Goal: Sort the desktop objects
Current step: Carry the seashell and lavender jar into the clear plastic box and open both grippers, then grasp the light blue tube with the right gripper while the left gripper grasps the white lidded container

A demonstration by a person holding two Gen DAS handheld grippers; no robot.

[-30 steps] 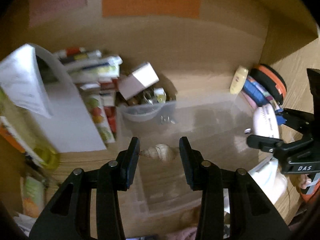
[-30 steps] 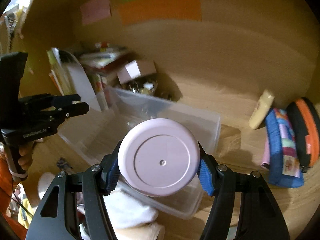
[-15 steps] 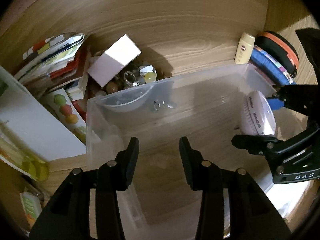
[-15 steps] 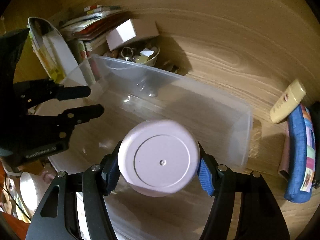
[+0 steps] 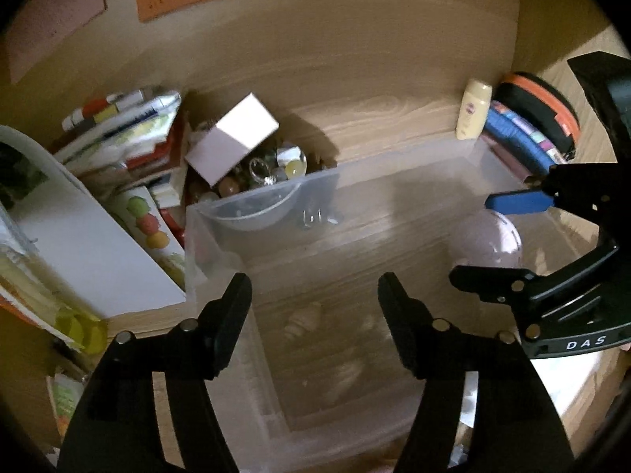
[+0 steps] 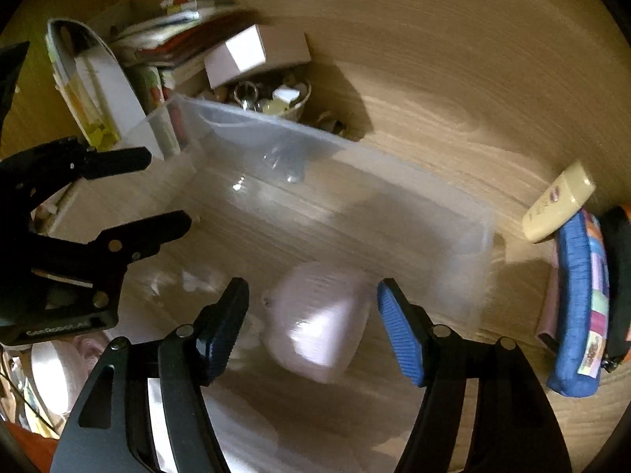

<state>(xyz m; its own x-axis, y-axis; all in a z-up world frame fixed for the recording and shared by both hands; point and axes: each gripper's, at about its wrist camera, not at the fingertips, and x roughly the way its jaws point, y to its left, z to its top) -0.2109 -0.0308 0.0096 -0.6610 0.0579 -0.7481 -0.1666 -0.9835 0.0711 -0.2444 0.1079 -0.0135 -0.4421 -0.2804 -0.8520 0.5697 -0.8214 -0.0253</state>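
Note:
A clear plastic bin [image 5: 394, 155] [image 6: 355, 146] stands on the wooden desk. A pale spiral seashell [image 5: 303, 319] lies on the bin's floor, just below my left gripper [image 5: 315, 303] [image 6: 157, 193]. That gripper's jaws are opening and nothing is between them. A pink round jar [image 6: 315, 323] [image 5: 489, 242] shows blurred inside the bin, below my right gripper [image 6: 311, 299] [image 5: 501, 240]. The right jaws are opening too, and the blue pads [image 6: 398, 335] stand clear of the jar.
Behind the bin, a white box [image 5: 232, 142] rests on a bowl of trinkets [image 5: 260, 173], next to a stack of books [image 5: 118, 126]. At the right lie a yellow bottle [image 6: 560, 205], a blue pencil case [image 6: 579, 299] and an orange-and-black case [image 5: 540, 98].
Both grippers came down over the bin and their jaws widened. The shell left the left fingers and now lies in the bin. The pink jar dropped out of the right pads.

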